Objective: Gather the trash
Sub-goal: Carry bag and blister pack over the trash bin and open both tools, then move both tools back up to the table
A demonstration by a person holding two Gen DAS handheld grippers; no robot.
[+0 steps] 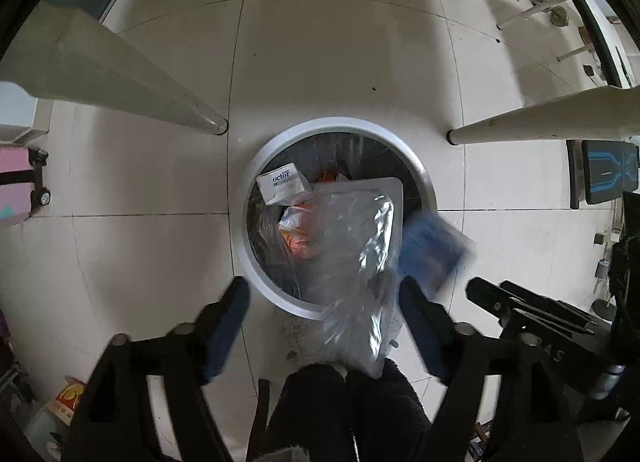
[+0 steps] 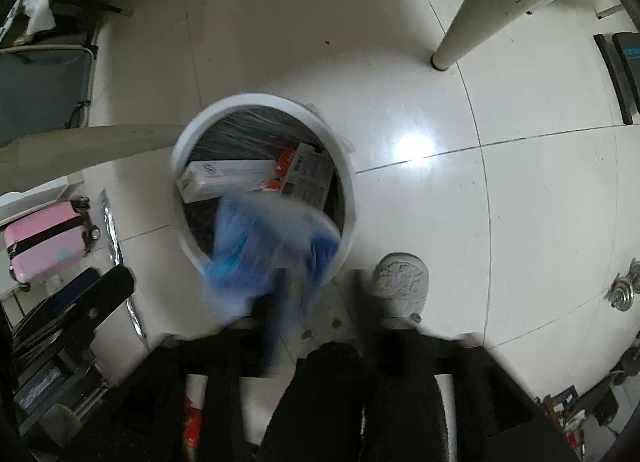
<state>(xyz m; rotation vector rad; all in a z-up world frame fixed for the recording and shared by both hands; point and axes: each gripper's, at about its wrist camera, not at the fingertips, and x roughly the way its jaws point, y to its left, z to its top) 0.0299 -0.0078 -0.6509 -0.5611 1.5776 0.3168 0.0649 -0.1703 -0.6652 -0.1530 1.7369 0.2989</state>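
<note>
A round white trash bin [image 1: 256, 189] with a dark liner stands on the floor below both grippers; it also shows in the right wrist view [image 2: 348, 181]. It holds a white box [image 1: 282, 183], orange wrappers and other boxes [image 2: 224, 177]. My left gripper [image 1: 324, 302] is open above the bin's near rim. A silver foil bag [image 1: 356, 262] hangs loose between its fingers, blurred, over the bin. My right gripper [image 2: 320, 326] is open. A blurred blue plastic bag [image 2: 260, 254] is in the air just ahead of it, over the bin's near rim; it also shows in the left wrist view [image 1: 434, 248].
Two white table legs [image 1: 132, 85] [image 1: 540, 121] stand left and right of the bin on the tiled floor. A pink suitcase [image 2: 44, 246] is at the left. A grey shoe [image 2: 400, 282] is near the bin. Chair legs and clutter line the far edges.
</note>
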